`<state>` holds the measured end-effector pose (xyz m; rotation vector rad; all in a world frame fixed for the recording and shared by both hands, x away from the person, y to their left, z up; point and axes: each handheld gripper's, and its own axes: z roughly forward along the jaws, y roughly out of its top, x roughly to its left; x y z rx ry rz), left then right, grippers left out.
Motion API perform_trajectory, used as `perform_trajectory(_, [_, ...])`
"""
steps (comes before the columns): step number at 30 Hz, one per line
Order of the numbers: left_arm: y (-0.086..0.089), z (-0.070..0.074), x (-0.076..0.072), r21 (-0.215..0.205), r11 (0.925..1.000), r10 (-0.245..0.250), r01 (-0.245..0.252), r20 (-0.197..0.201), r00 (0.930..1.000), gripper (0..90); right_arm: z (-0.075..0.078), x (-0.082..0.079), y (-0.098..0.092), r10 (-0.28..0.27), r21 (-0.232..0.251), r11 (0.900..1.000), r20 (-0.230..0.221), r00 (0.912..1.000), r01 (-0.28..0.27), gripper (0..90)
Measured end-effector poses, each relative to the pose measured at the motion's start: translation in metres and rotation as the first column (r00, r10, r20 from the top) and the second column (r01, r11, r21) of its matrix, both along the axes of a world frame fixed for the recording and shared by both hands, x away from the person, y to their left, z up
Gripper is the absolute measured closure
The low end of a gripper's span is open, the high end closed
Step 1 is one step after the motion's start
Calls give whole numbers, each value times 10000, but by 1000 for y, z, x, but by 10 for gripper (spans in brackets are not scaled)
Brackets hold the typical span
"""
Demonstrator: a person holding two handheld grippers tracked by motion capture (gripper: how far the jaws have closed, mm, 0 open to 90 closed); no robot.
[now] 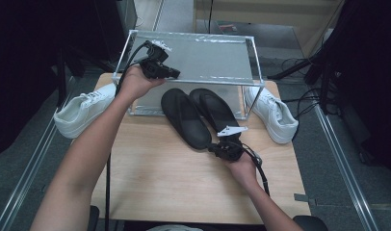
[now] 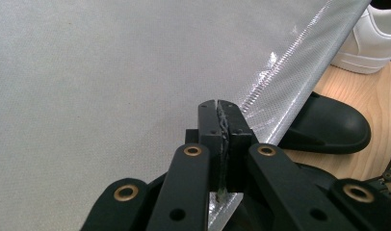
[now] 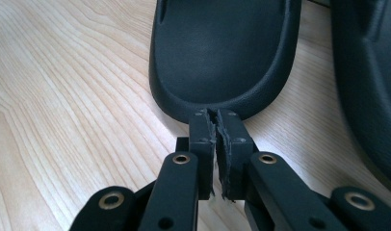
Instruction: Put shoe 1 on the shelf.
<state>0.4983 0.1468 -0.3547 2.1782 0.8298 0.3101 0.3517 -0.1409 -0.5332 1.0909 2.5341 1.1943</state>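
Slippers (image 1: 198, 115) lie toes under the rack (image 1: 193, 57); top shelf bare.

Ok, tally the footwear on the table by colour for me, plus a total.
Black slippers: 2, the left one and the right one, side by side in front of the rack.
White sneakers: 2, one at the rack's left end and one at its right end.
Total: 4
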Motion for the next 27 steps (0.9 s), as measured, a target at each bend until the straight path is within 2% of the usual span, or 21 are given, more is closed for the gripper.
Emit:
perform_trajectory(9, [0, 0, 0, 5, 10000, -6, 6, 3, 10000, 899, 0, 7, 19, 60, 73, 10000, -177, 9998, -58, 863])
perform_trajectory(14, [1, -1, 0, -177, 9998, 49, -51, -81, 10000, 899, 0, 11, 28, 143, 137, 9998, -175, 9997, -141, 863])
perform_trajectory(17, [1, 0, 0, -86, 10000, 36, -37, -41, 10000, 899, 0, 12, 33, 182, 169, 9997, -205, 9996, -179, 863])
perform_trajectory(27, [1, -1, 0, -164, 9998, 72, -73, -70, 9999, 898, 1, 15, 50, 339, 590, 9977, -169, 9993, -328, 868])
